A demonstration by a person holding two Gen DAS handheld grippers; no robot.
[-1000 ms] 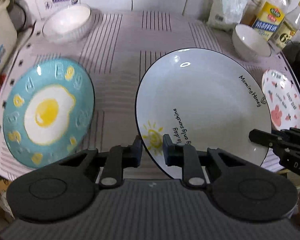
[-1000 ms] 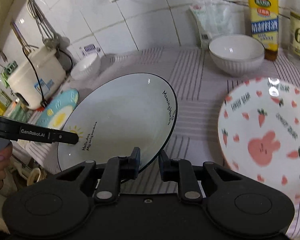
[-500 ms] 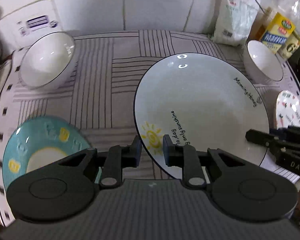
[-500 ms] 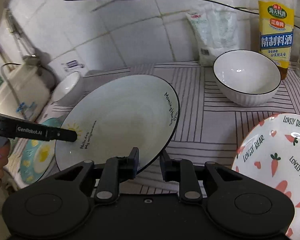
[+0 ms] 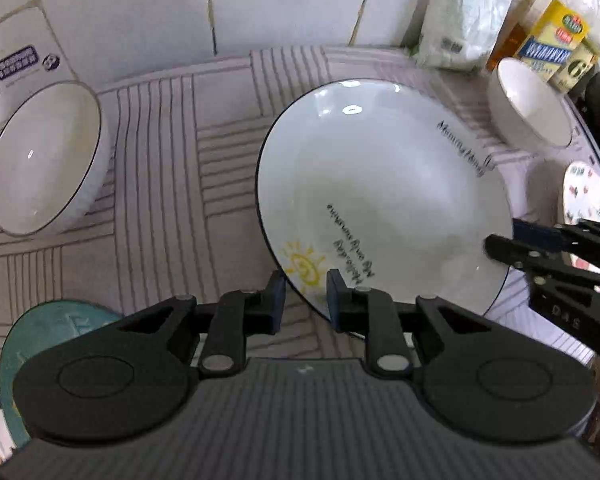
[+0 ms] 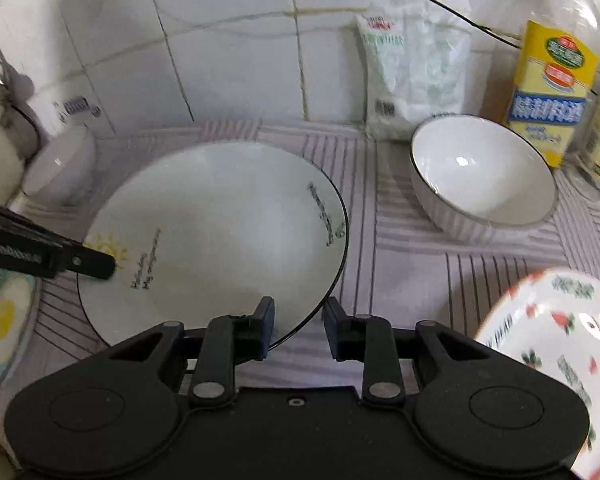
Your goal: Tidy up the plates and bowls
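A large white plate with a sun drawing [image 5: 384, 188] is held over the striped mat by both grippers. My left gripper [image 5: 305, 300] is shut on its rim by the sun; it also shows in the right wrist view [image 6: 96, 266]. My right gripper [image 6: 298, 326] is shut on the opposite rim of the plate [image 6: 220, 236]. A white bowl [image 5: 40, 160] stands at the back left, another white bowl [image 6: 484, 176] at the back right. A teal egg plate [image 5: 40, 344] lies at the left, a carrot-print plate [image 6: 556, 356] at the right.
A white bag [image 6: 416, 64] and two bottles [image 6: 552, 80] stand against the tiled wall at the back right. A rice cooker [image 6: 0, 140] is at the far left. The striped mat [image 5: 172, 184] covers the counter.
Both grippers have carried the white plate toward the back wall. The teal egg plate has dropped to the lower left of the left wrist view and the bowls look nearer.
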